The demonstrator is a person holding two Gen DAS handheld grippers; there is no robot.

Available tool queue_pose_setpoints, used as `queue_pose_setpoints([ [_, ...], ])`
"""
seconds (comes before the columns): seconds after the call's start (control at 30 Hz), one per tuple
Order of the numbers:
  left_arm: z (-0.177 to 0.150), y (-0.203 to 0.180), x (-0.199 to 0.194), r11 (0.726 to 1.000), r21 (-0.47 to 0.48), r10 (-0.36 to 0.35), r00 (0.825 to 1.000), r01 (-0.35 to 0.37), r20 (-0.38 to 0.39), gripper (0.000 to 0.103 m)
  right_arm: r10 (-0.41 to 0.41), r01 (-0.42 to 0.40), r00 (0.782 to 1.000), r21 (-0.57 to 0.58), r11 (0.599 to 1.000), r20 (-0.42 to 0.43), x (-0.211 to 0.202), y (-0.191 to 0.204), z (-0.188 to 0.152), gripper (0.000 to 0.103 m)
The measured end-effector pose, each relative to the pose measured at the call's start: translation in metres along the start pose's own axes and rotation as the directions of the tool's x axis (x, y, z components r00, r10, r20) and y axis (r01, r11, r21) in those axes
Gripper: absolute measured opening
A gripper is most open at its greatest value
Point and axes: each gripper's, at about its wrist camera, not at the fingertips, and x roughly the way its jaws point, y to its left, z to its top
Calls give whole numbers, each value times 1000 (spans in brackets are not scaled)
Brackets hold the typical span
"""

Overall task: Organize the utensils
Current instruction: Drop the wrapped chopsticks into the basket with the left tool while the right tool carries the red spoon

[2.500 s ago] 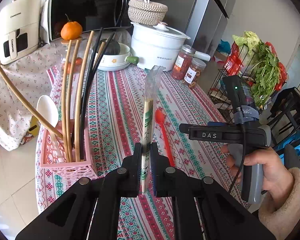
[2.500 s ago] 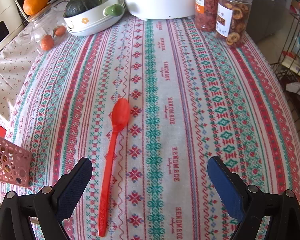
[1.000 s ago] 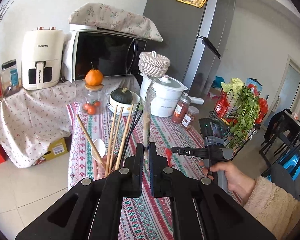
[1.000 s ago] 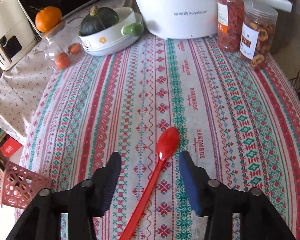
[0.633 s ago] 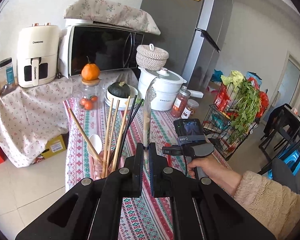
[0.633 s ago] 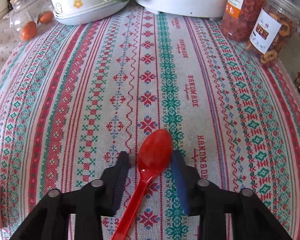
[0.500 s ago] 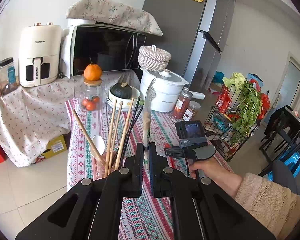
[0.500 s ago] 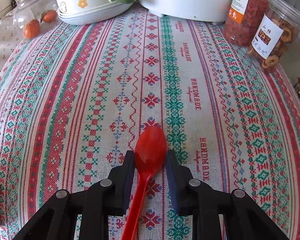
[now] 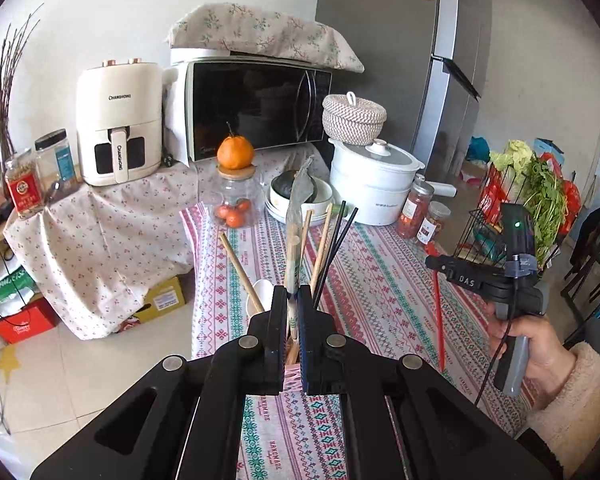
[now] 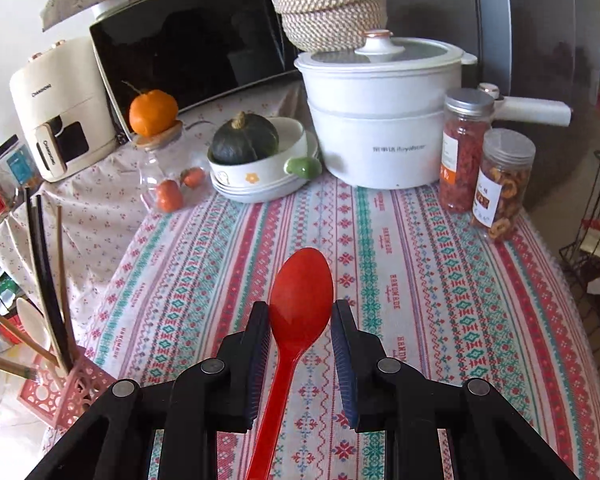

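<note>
My left gripper is shut on a pair of chopsticks in a clear wrapper, held upright just above the pink basket. The basket is mostly hidden behind the jaws. Wooden and black chopsticks and a white spoon stand in it. My right gripper is shut on the bowl of the red spoon, whose handle runs back under the jaws. In the left wrist view the right gripper is off to the right and the red spoon hangs from it above the cloth. The pink basket sits at the table's left corner.
At the back of the striped tablecloth stand a white pot, two jars, a bowl with a squash and a glass jar topped by an orange. A wire rack of vegetables is at the right.
The right gripper shut on the red spoon's bowl and lifted it off the cloth. The left gripper kept its hold on the wrapped chopsticks and barely moved.
</note>
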Motion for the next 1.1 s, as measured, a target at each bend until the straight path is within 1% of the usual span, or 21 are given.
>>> queue_pose_setpoints([
  [0.13, -6, -4, 26, 999, 41, 32, 995, -29, -90, 5, 17, -16, 1000, -36, 999, 24, -7, 15, 0, 28],
  [0.2, -9, -6, 39, 997, 59, 51, 989, -43, -136, 5, 27, -25, 999, -43, 999, 34, -11, 20, 0, 28],
  [0.3, -11, -7, 53, 996, 77, 57, 980, -43, -192, 5, 38, -35, 997, -53, 998, 62, -16, 27, 0, 28],
  [0.4, -12, -9, 64, 995, 89, 54, 970, -33, -236, 5, 49, -43, 994, -61, 997, 99, -22, 34, 0, 28],
  [0.5, -12, -8, 75, 996, 85, 45, 966, -24, -253, 5, 62, -54, 989, -63, 997, 131, -27, 39, 2, 28],
  [0.67, -9, -4, 89, 999, 49, 19, 977, -9, -212, 6, 84, -74, 979, -61, 995, 187, -35, 51, 4, 28],
  [0.7, -9, -4, 92, 999, 44, 14, 978, -5, -207, 8, 89, -79, 976, -57, 995, 197, -36, 53, 4, 28],
  [0.77, -10, -3, 97, 999, 37, 22, 980, -15, -196, 16, 100, -91, 971, -49, 995, 216, -39, 57, 5, 28],
  [0.83, -9, -1, 96, 999, 29, 26, 985, -21, -173, 36, 107, -100, 966, -43, 994, 235, -41, 62, 6, 28],
  [0.87, -8, 0, 93, 1000, 23, 23, 987, -19, -157, 40, 110, -103, 964, -40, 994, 244, -42, 65, 6, 28],
  [0.9, -7, 1, 90, 1000, 15, 18, 990, -16, -139, 47, 111, -106, 961, -36, 994, 253, -43, 68, 6, 28],
  [0.93, -6, 2, 87, 1000, 6, 17, 993, -16, -121, 52, 113, -108, 958, -31, 994, 262, -44, 71, 6, 28],
  [1.03, -2, 8, 79, 999, -32, 27, 997, -29, -75, 55, 113, -116, 952, -7, 993, 285, -45, 79, 8, 28],
  [1.1, 1, 13, 75, 998, -62, -1, 998, -3, -66, 55, 115, -122, 948, 5, 993, 296, -44, 86, 9, 28],
])
